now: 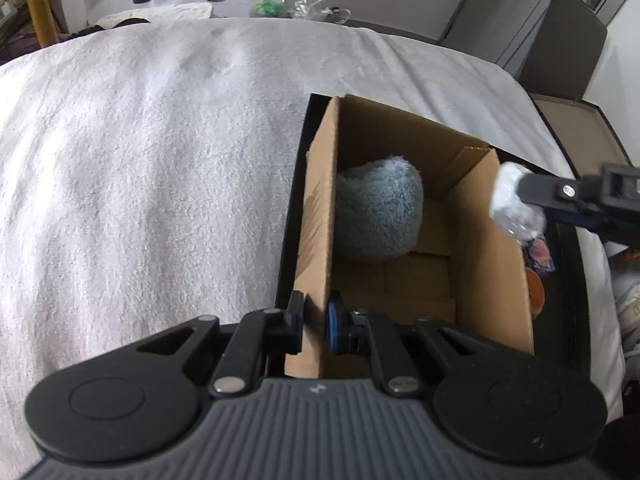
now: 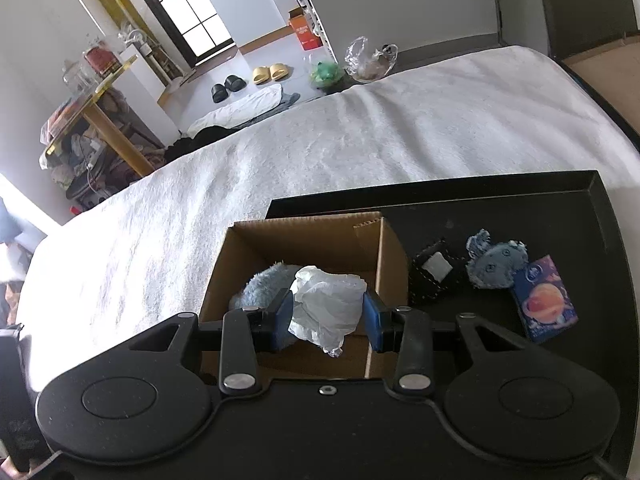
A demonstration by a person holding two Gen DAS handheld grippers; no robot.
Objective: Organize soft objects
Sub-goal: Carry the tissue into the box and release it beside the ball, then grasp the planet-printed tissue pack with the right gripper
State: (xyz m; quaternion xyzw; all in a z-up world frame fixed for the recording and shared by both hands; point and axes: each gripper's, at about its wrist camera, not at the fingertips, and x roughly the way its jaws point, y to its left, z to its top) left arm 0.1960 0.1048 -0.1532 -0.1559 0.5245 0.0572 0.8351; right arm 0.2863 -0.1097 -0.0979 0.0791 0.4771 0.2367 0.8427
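White bed; cardboard box [image 2: 304, 240] holds blue plush [image 1: 378, 216]; left gripper [image 1: 316, 322] pinches wall.

left wrist: looked steeply down, close over the cardboard box [image 1: 400, 240] left wall | right wrist: looked down over its near edge | shared: box, bed cover [image 2: 320, 148]

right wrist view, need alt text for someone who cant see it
The right gripper holds a crumpled white plastic bag over an open brown cardboard box containing a fluffy blue-grey plush. The box sits on a black tray on a white bedcover, beside a blue-grey plush toy and a planet-printed packet.
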